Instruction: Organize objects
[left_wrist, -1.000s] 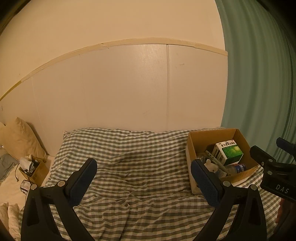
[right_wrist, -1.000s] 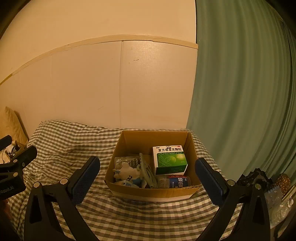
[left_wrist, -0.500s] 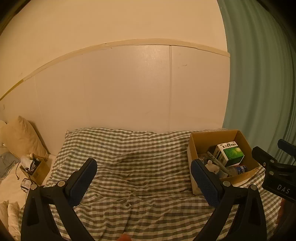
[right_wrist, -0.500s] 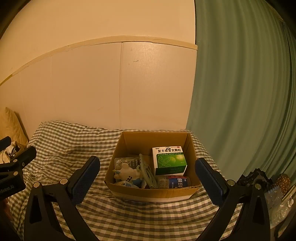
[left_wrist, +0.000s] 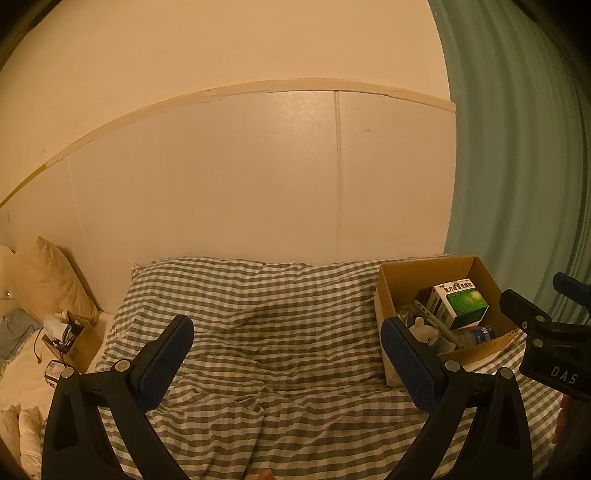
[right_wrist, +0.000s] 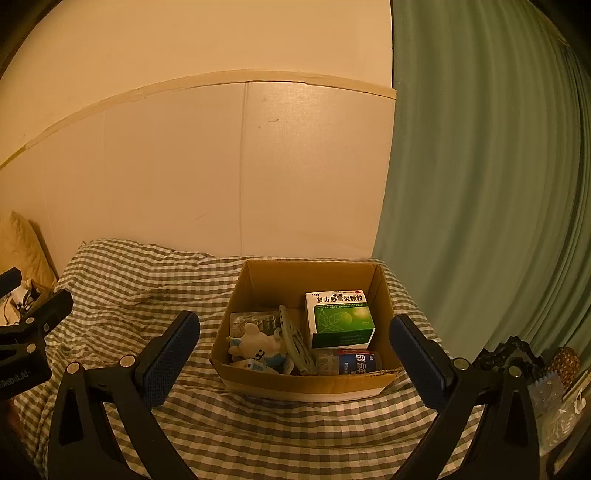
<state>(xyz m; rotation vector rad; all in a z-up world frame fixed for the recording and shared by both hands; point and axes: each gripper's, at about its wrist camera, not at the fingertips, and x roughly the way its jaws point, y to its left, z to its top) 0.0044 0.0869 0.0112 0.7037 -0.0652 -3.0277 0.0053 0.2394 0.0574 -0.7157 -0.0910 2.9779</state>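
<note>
An open cardboard box (right_wrist: 314, 386) sits on the checked bedspread (right_wrist: 140, 288). It holds a green-and-white medicine carton (right_wrist: 339, 318), a small white plush toy (right_wrist: 255, 341), a blister pack (right_wrist: 255, 319), a blue-labelled bottle (right_wrist: 356, 362) and a grey-green strip. My right gripper (right_wrist: 295, 363) is open and empty, held in front of the box. My left gripper (left_wrist: 286, 365) is open and empty over the bare bedspread (left_wrist: 258, 332), left of the box (left_wrist: 476, 349). The right gripper body (left_wrist: 550, 350) shows at the right edge of the left wrist view.
A white panelled wall stands behind the bed. A green curtain (right_wrist: 480, 184) hangs on the right. A beige pillow (left_wrist: 48, 277) and a small cluttered box (left_wrist: 70, 341) lie at the far left. Dark items (right_wrist: 517, 362) sit at the lower right.
Both views have drifted slightly; the box sits a little lower and farther right in the left wrist view. Both grippers stay open and empty.
</note>
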